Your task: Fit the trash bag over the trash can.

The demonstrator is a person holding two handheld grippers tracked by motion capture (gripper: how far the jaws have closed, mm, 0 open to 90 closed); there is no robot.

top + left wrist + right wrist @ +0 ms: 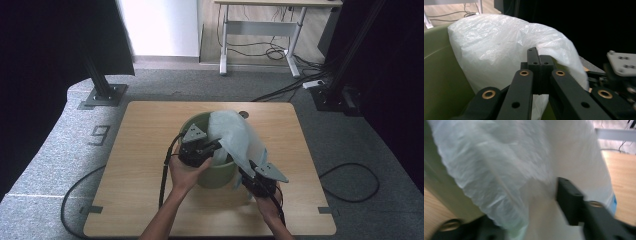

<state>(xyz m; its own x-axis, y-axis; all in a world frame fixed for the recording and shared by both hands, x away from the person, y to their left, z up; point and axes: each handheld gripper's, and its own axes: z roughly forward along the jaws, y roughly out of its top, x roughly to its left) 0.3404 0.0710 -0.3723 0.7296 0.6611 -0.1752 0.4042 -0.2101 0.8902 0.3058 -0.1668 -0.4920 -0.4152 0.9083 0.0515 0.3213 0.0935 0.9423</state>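
So this is lining a green bin point(212, 172) with a white plastic bag point(239, 137), and the bag is half in, half draped over the right side of the bin in the middle of the wooden table point(145, 145). The left gripper point(202, 150) sits at the near-left rim, and in the left gripper view its 2 jaws are fully closed, tips together, with the bag point(499, 50) billowing up right behind them; looks like a fold of film is pinched there but I honestly can't tell for sure. The right gripper point(252, 172) is low by the bin's right side with bag film draped between its part-open jaws, pads not clearly pressing in that blurry view. The bag is thin, super light, floppy and a bit slippery, so it'll slide off the rim easily. I'd say grab it at the open edge, bunching a fold.
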